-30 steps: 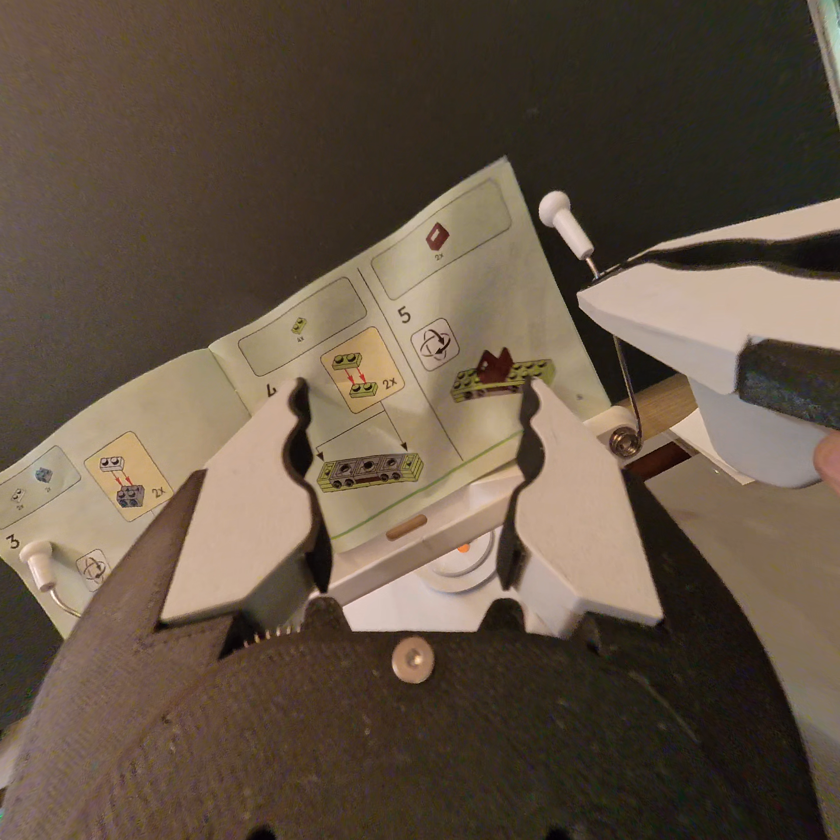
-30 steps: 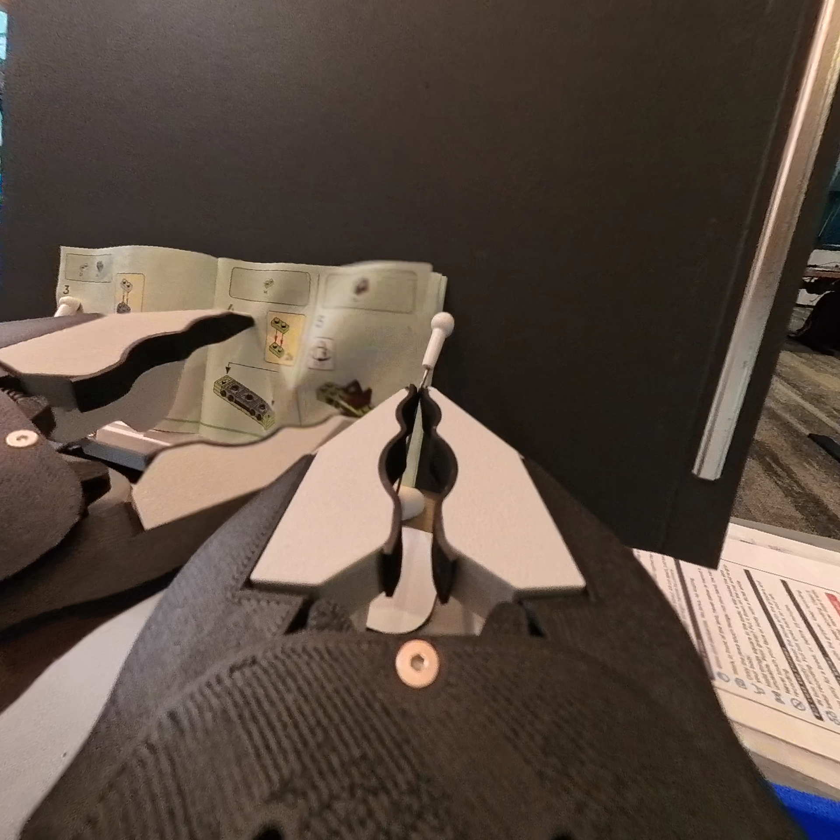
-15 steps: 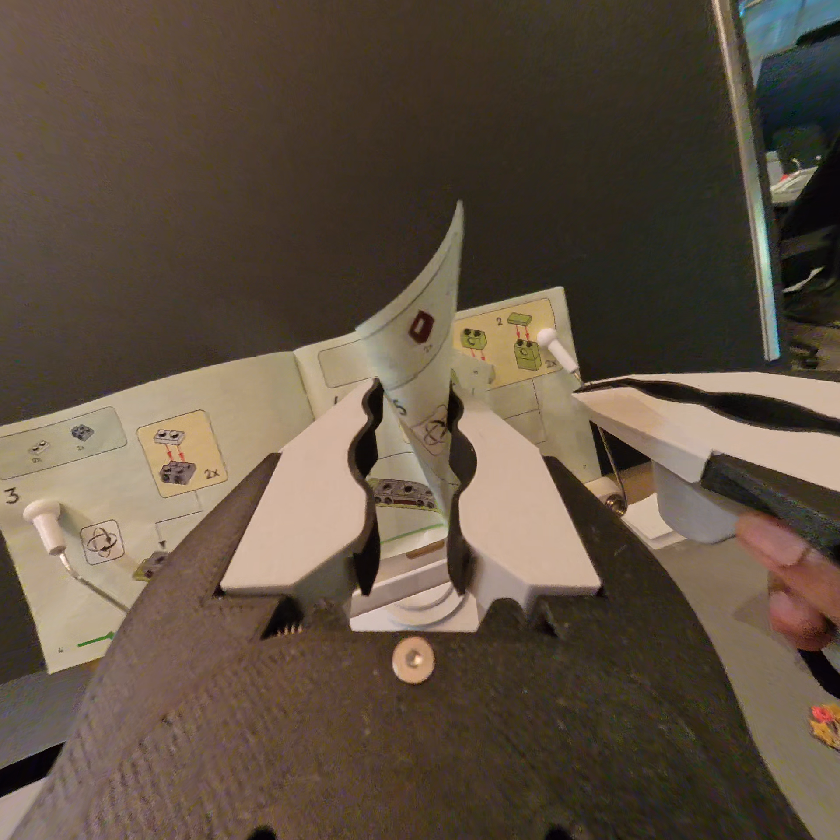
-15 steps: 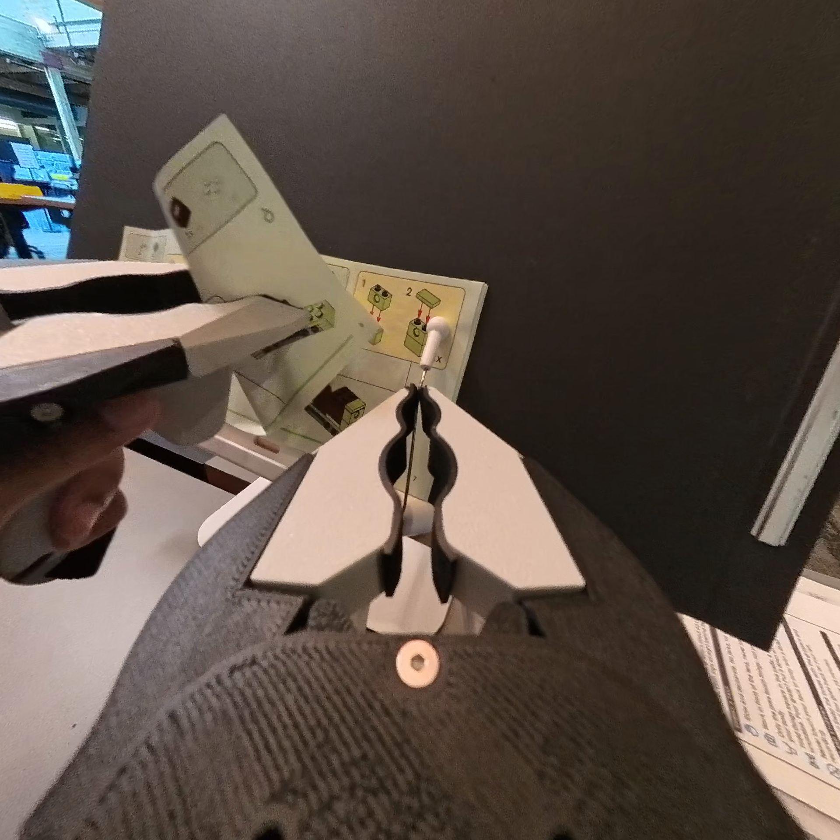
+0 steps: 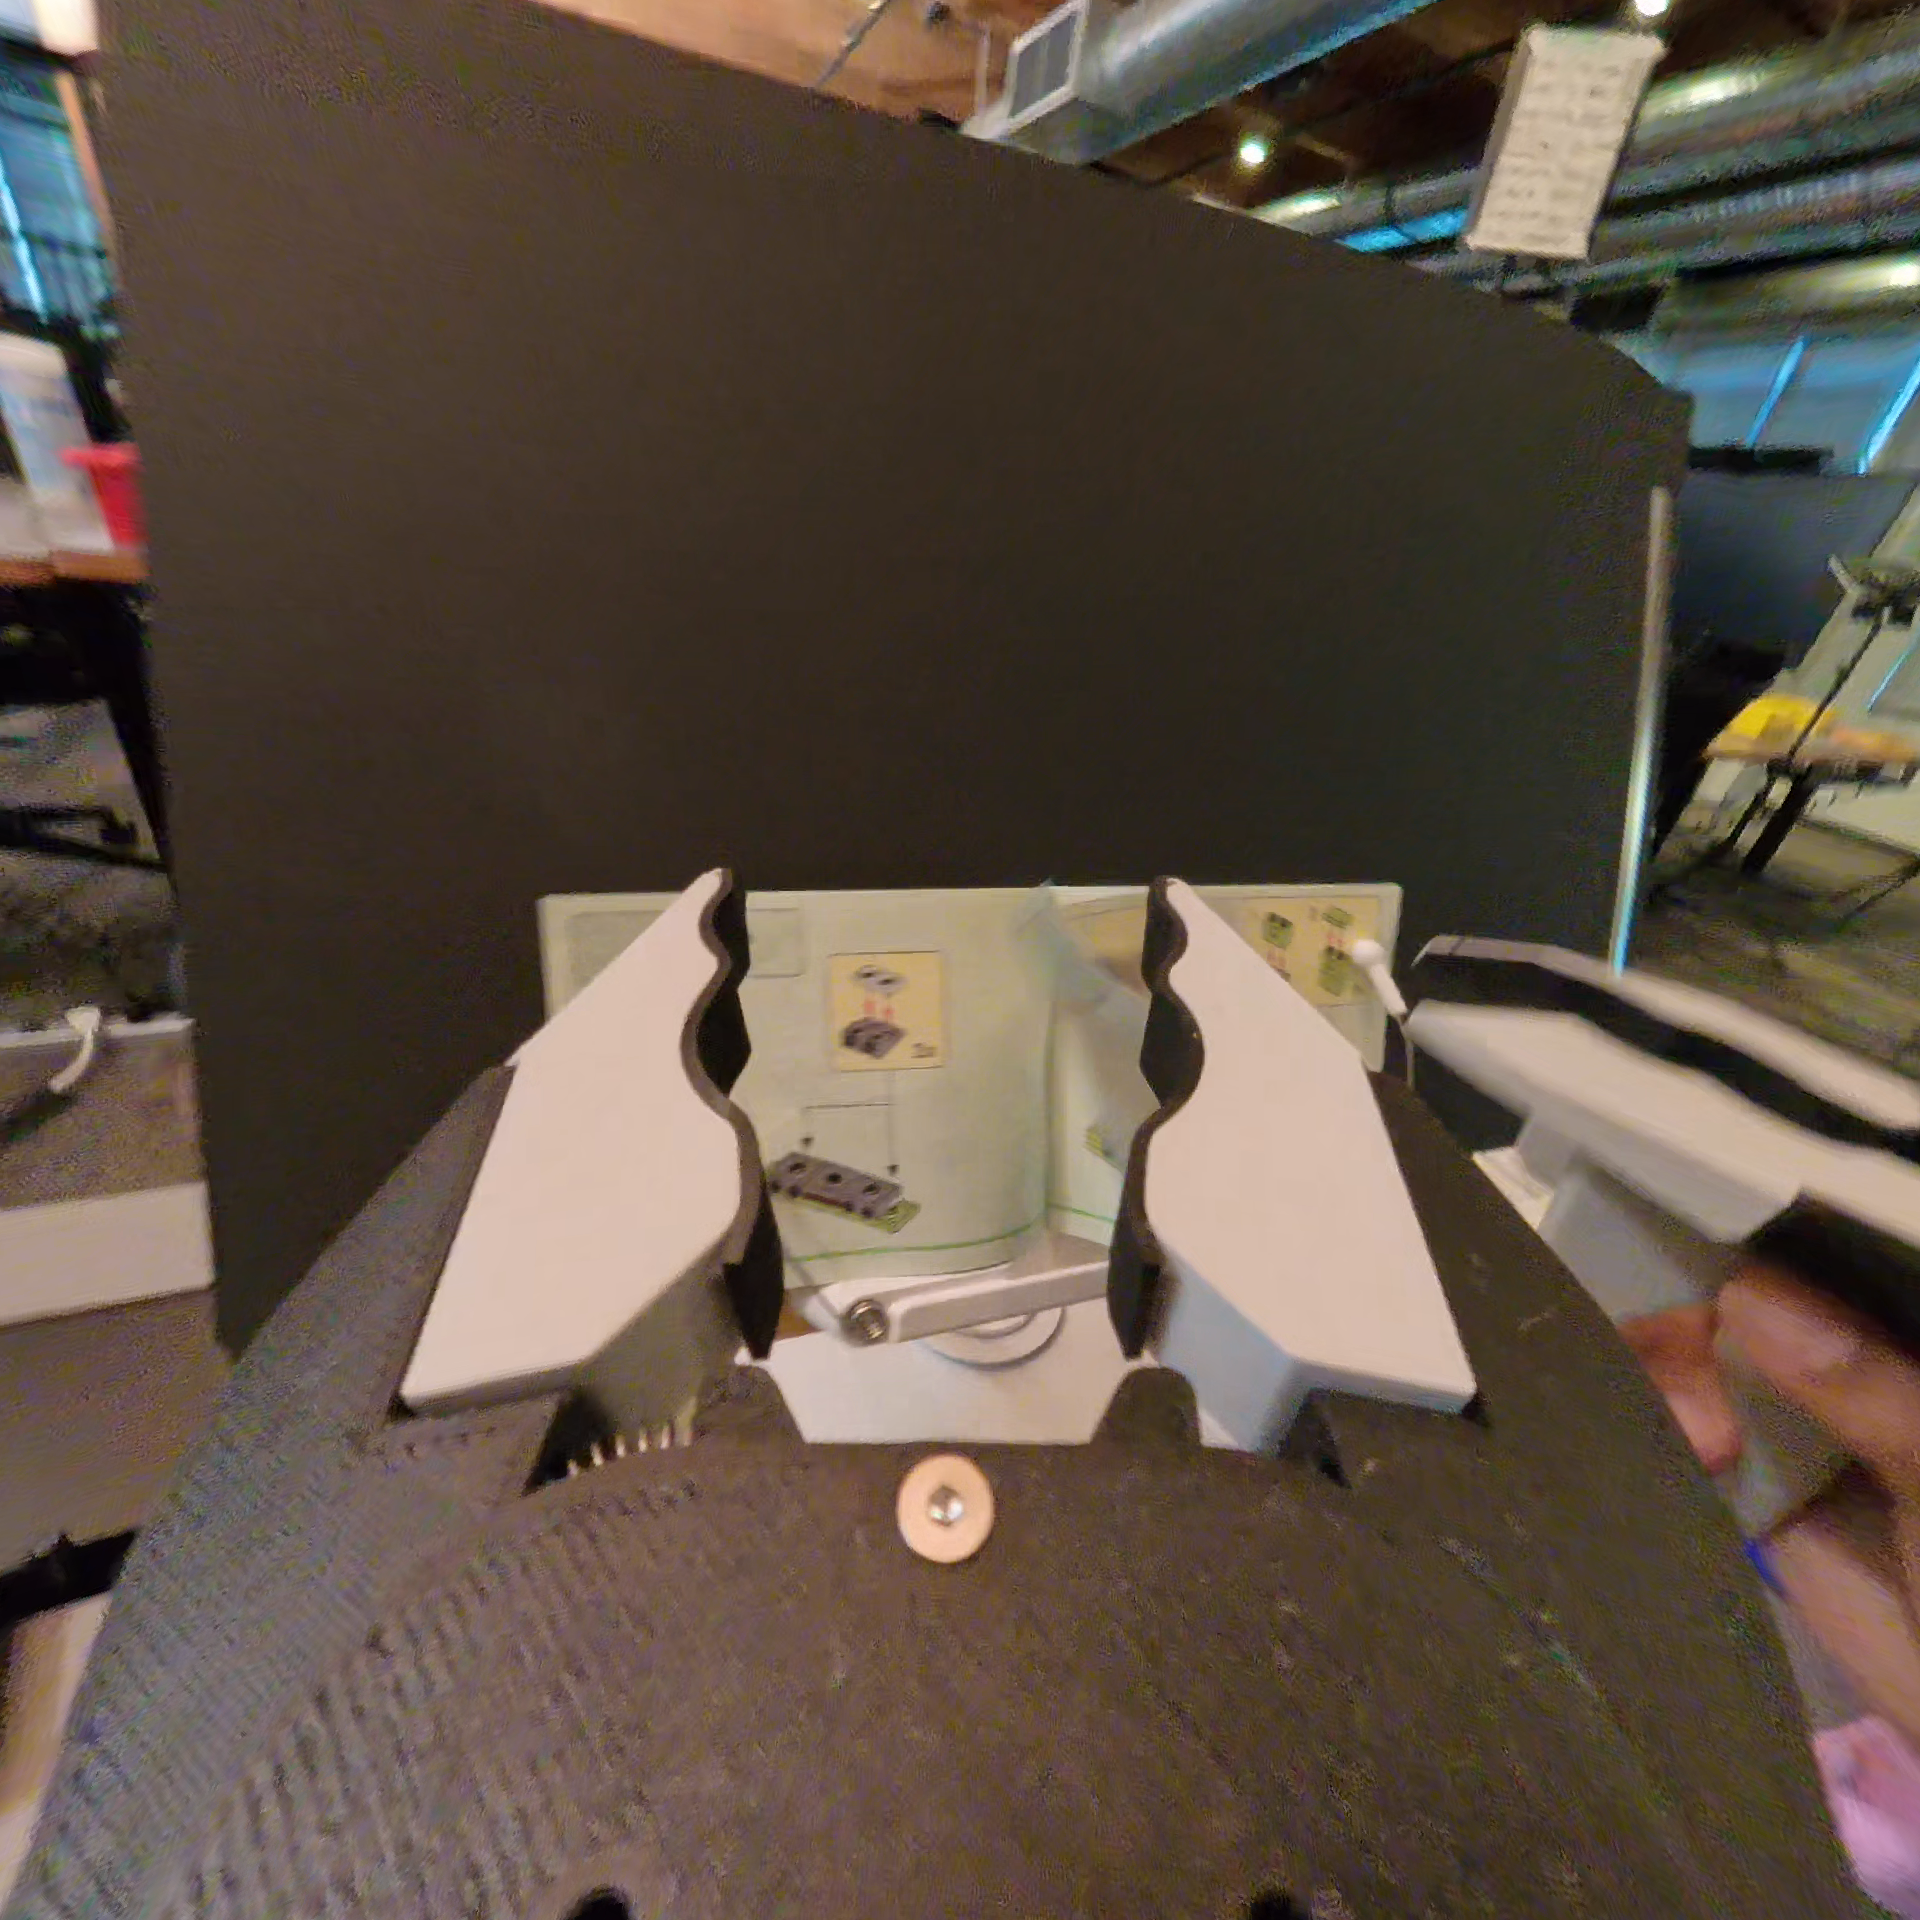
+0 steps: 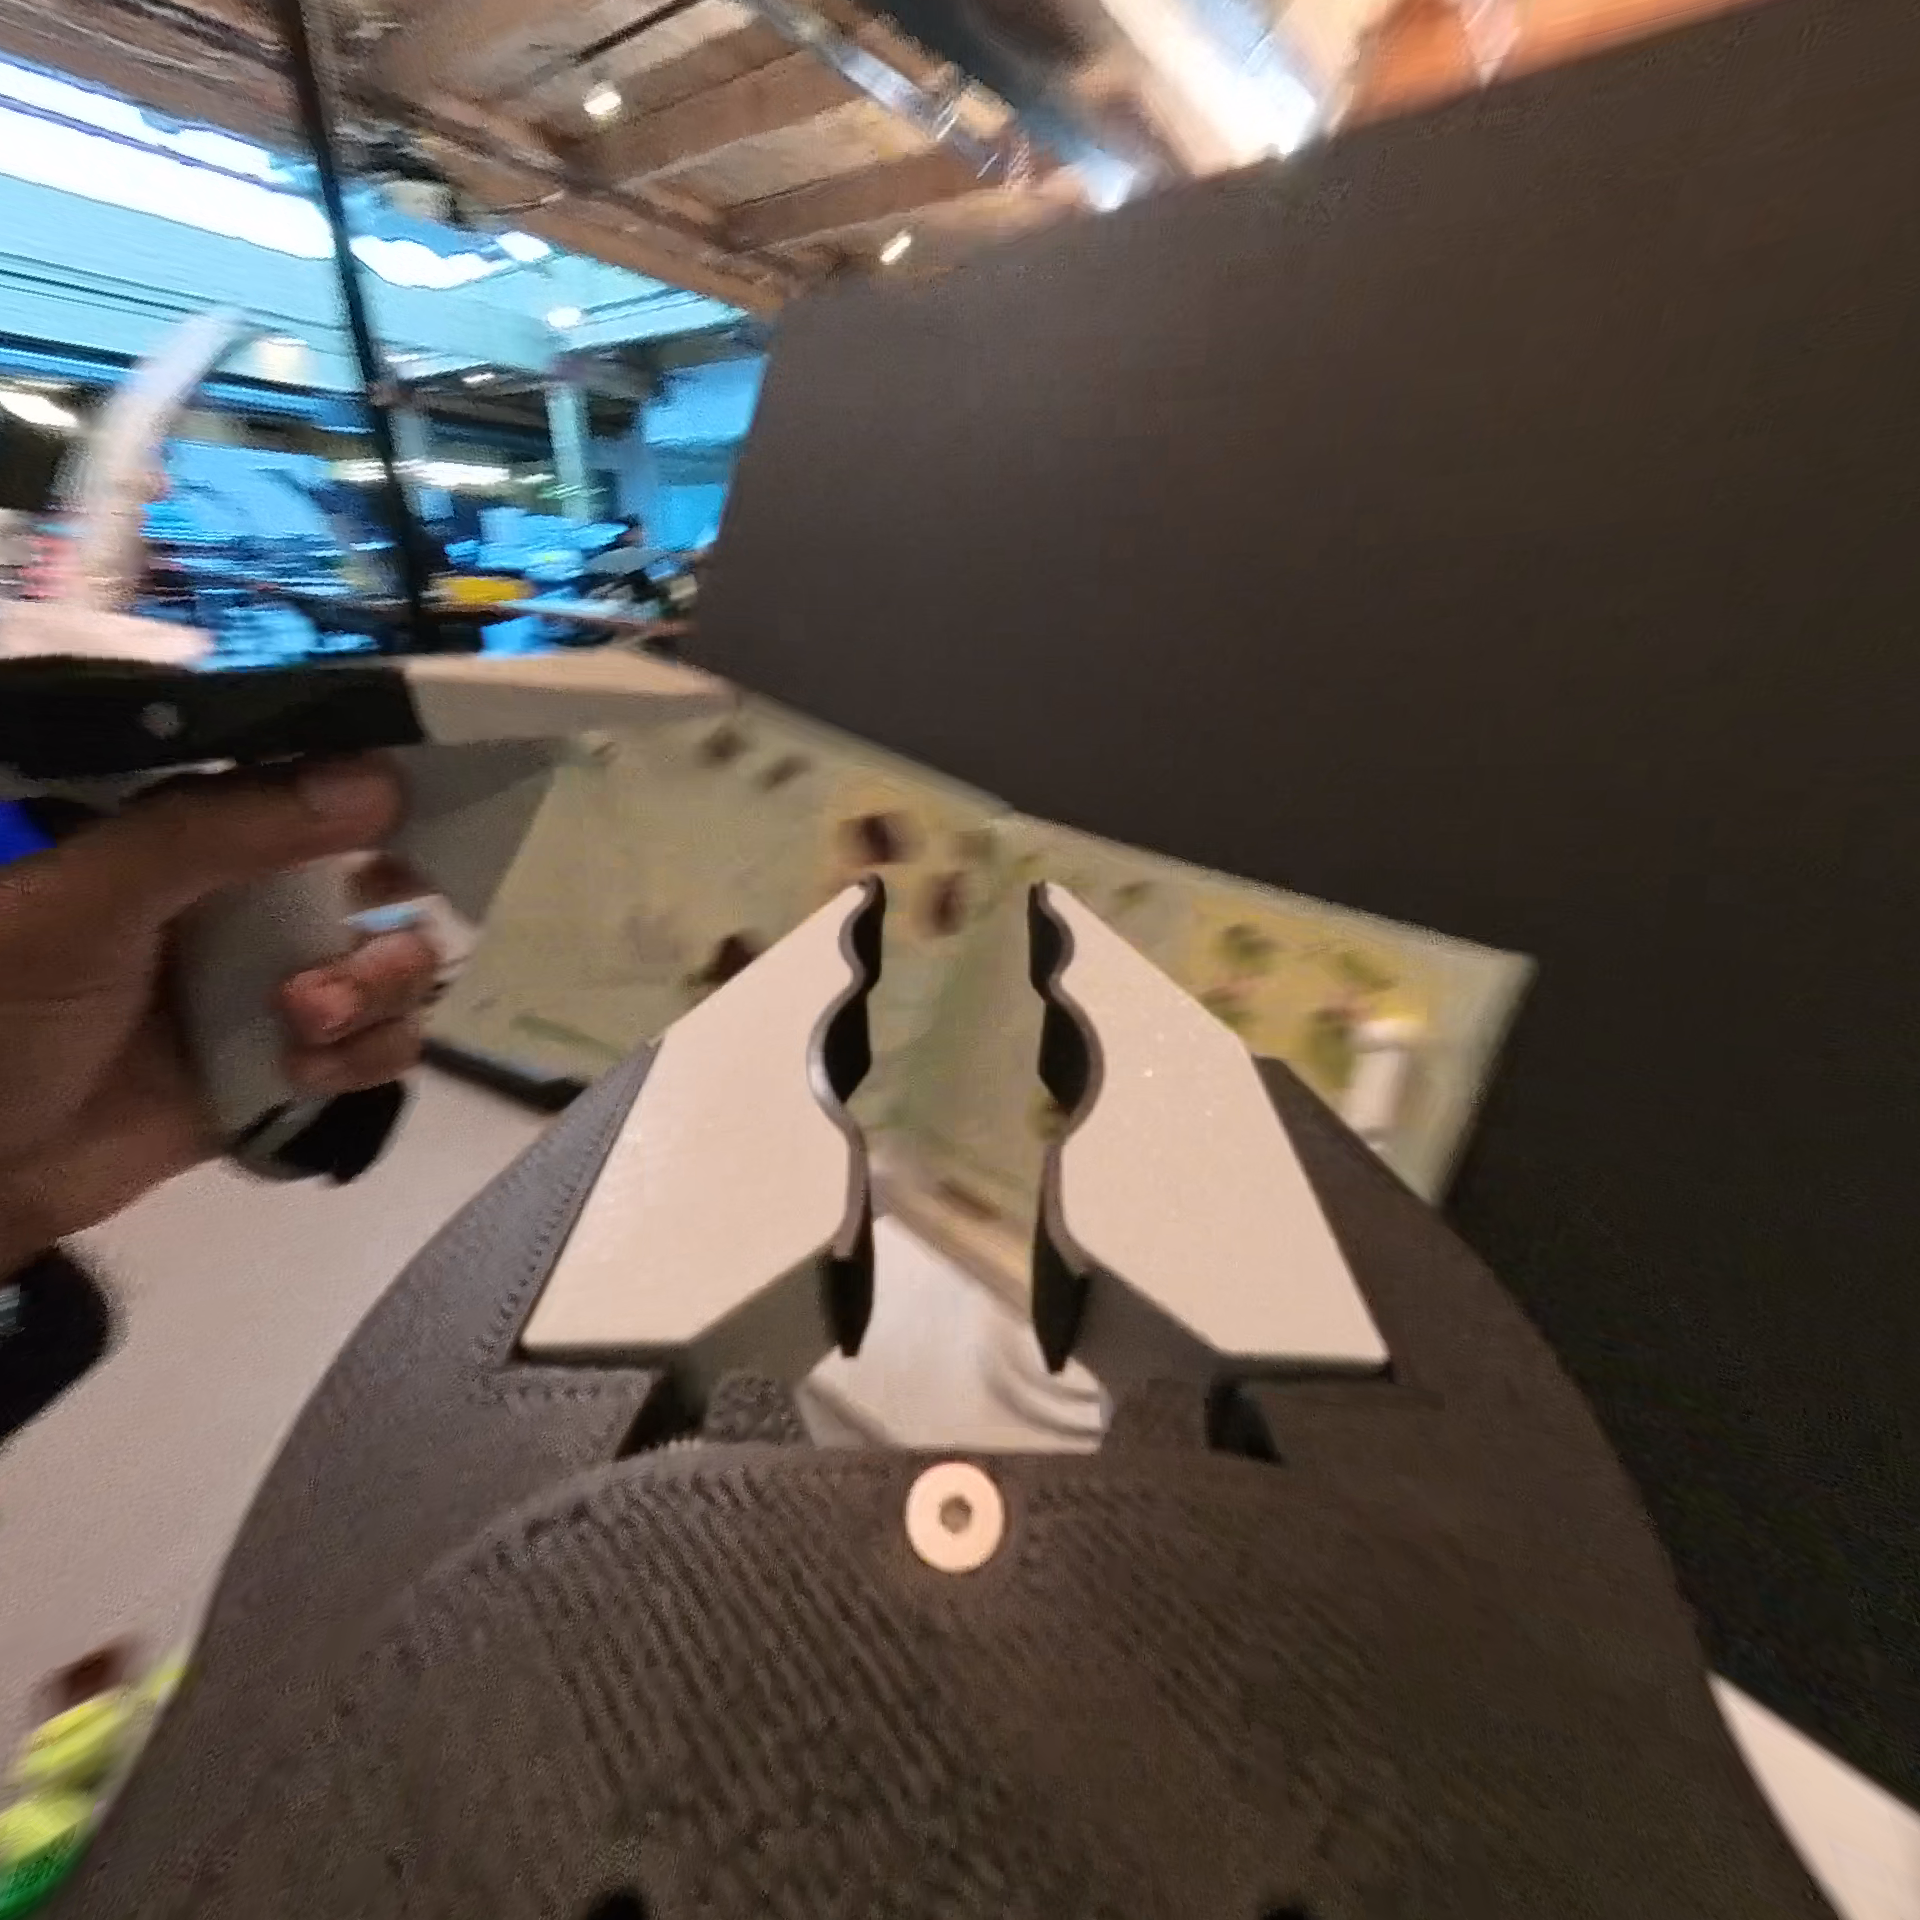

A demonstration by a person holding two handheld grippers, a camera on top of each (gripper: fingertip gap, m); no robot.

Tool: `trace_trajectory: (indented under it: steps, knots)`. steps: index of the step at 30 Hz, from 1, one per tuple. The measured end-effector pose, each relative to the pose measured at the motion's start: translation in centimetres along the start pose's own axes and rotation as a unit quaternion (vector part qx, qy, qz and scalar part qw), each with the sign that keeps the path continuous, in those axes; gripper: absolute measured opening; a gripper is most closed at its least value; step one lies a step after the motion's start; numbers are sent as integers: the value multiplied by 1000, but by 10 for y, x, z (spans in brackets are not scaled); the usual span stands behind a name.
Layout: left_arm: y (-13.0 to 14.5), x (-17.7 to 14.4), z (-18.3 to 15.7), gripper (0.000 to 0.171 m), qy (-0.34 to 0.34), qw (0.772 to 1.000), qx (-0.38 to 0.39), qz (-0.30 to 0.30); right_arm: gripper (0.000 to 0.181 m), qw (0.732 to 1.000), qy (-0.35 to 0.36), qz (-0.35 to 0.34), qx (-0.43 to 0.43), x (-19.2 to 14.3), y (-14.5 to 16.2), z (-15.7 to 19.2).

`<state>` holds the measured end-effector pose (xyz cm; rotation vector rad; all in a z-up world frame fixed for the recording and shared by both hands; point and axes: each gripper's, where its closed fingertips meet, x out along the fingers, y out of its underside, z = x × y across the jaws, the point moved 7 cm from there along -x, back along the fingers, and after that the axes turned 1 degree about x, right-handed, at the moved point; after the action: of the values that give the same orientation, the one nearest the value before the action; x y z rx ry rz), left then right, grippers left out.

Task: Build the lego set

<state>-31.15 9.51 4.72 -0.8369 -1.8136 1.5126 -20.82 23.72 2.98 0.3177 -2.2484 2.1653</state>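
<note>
Two hand-held grippers face a pale green Lego instruction booklet (image 5: 935, 1081) propped upright on a white stand (image 5: 977, 1311) against a black backboard (image 5: 831, 520). The left gripper (image 5: 940, 935) stands wide open, empty — the right gripper (image 6: 954, 902) parted more narrowly, gripping nothing. Bright green pieces (image 6: 52, 1787), blurred, lie at the table's near-left edge.

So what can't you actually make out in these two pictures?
- Pale green instruction booklet: left wrist view, its outer parts hidden behind the left gripper's open jaws.
- Same booklet: right wrist view, motion blur smears every drawing.
- Bright green bits: right wrist view, blurred and cut off by the corner; can't tell what they are.
- White tabletop: any loose bricks hidden under the right gripper's black body.
</note>
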Motion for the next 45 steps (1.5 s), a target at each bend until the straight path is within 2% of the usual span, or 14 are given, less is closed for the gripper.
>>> trace_trajectory:
  steps: [2, 5, 10, 12, 17, 20, 23, 26, 28, 30, 35, 38, 40, 45]
  knots:
    - [2, -8, 21, 73, -19, 999, -46, -10, 29, 994, -73, 56, 64, 17, 19, 16]
    - [14, -12, 50, 69, -36, 994, -96, 20, 36, 990, -88, 77, 81, 27, 31, 27]
    - [32, -9, 58, 68, 62, 981, -166, 81, 47, 994, -54, 45, -86, 34, 0, 29]
    - [35, -6, 50, 64, 120, 971, -183, 95, 50, 980, -98, 70, -162, 47, -15, 35]
    - [32, -9, 32, 31, 215, 959, -160, 92, 39, 913, -321, 194, -160, 80, -54, 42]
    - [29, -15, 21, 14, 268, 952, -125, 86, 51, 835, -381, 346, -196, 92, -49, 38]
    - [25, -20, 15, 0, 296, 948, -99, 61, 38, 771, -430, 413, -224, 100, -38, 48]
    - [18, -25, 22, 5, 287, 951, -108, 31, 0, 755, -421, 449, -227, 104, -28, 53]
    - [17, -28, 39, 22, 237, 963, -128, 18, 0, 779, -384, 435, -236, 106, -27, 46]
    - [22, -28, 61, 23, 167, 973, -161, 22, 0, 821, -353, 393, -215, 107, -35, 38]
    - [53, -9, 67, 43, 100, 974, -150, 136, 0, 907, -248, 297, -164, 109, -55, 16]
    - [60, 2, 59, 36, 50, 984, -86, 147, 0, 915, -219, 291, -175, 108, -46, 13]
    - [63, 6, 53, 8, 46, 985, -62, 156, 0, 916, -216, 292, -170, 108, -40, 15]
    - [63, 5, 53, 2, 48, 984, -61, 159, 0, 924, -185, 293, -162, 118, -31, 17]
